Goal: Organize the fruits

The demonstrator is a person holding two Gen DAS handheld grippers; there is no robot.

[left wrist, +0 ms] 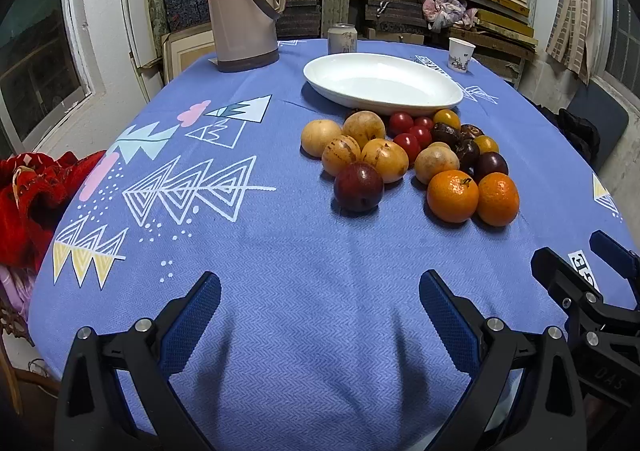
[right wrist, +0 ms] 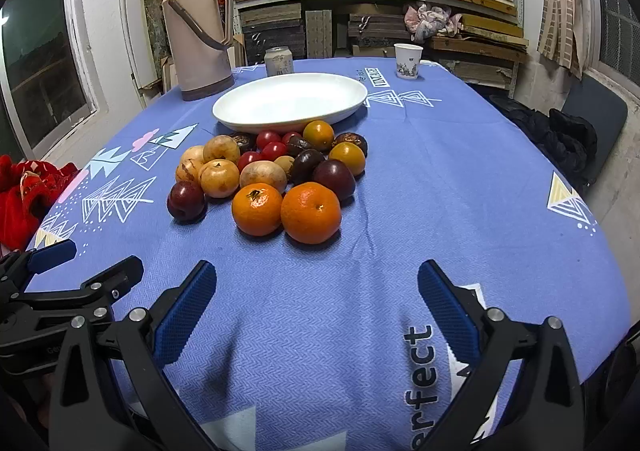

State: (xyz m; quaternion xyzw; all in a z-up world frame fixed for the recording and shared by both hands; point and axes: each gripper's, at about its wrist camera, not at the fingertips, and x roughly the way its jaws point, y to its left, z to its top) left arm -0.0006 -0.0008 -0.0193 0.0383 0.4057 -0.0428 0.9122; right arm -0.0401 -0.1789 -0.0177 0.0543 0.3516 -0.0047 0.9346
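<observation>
Both grippers hung low over the near edge of the table, side by side. The left gripper point(left wrist: 320, 307) had its blue pads spread wide with nothing between them but blue cloth point(left wrist: 280, 243). The right gripper point(right wrist: 316, 295) was just as wide open, just as empty.

The fruit pile point(right wrist: 272, 175) sat mid-table, touching the near rim of the white dish point(right wrist: 288, 99), and the dish held nothing. Two oranges point(right wrist: 310, 211) sat at the front, touching each other, with a dark plum point(right wrist: 186, 199) off to their left, tan round fruits behind, and red cherry tomatoes point(left wrist: 410, 131) nearer the dish.

From the left camera the pile sat right of centre, and the right gripper's fingers poked in at the right edge. That view alone cut off the flask's point(left wrist: 242, 7) cap. The right camera put the pile left of centre, caught the left gripper at its left edge, and showed printed lettering on the cloth beneath its own fingers. A can point(right wrist: 279, 61) and a paper cup point(right wrist: 408, 61) stood beyond the dish in both.
</observation>
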